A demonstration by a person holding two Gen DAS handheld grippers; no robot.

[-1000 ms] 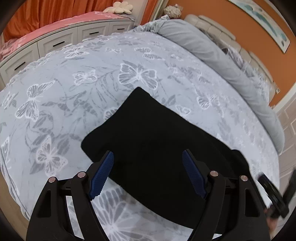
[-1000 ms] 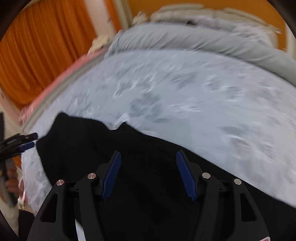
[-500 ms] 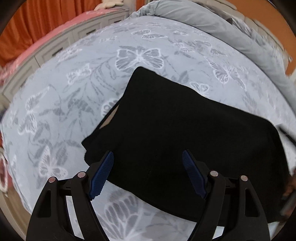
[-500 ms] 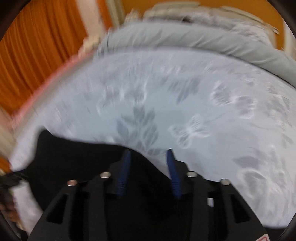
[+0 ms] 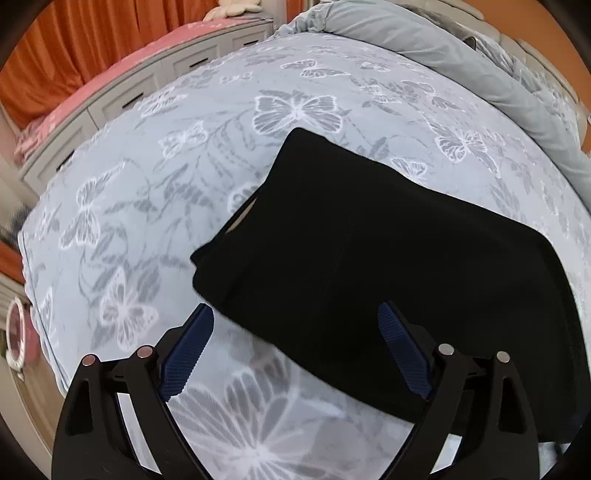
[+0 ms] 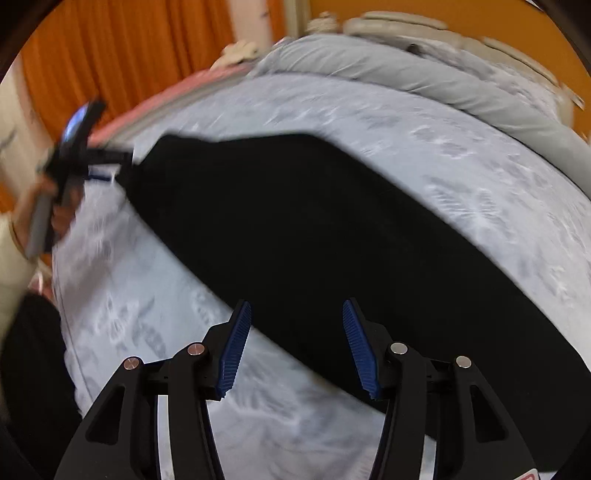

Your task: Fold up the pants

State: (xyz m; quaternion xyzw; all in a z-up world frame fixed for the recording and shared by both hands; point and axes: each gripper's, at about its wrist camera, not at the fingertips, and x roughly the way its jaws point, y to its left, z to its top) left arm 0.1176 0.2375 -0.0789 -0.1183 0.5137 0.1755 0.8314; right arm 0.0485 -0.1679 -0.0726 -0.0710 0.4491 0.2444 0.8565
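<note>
Black folded pants [image 5: 388, 258] lie flat on the butterfly-print bedspread [image 5: 166, 206]. My left gripper [image 5: 295, 314] hovers over their near left corner, its jaws opening wide, and its blue pads [image 5: 184, 354] grip nothing. In the blurred right wrist view the pants [image 6: 314, 229] run as a long diagonal band. My right gripper [image 6: 295, 306] hangs above their near edge with its jaws opening and cloth below the gap, not pinched. At the pants' far left end, the left gripper [image 6: 74, 155] shows, held by a hand with a cream sleeve [image 6: 11, 269].
A rolled grey duvet [image 5: 480, 66] and the padded headboard [image 6: 399, 26] line the bed's far side. White drawers with a pink top [image 5: 122, 96] and orange curtains [image 5: 110, 40] stand beyond the left side. A round pink object [image 5: 16, 332] sits past the bed's left edge.
My left gripper's jaws have spread wider and its view has tilted slightly. The right gripper has swept sideways along the pants, narrowing its jaws, then widening them again.
</note>
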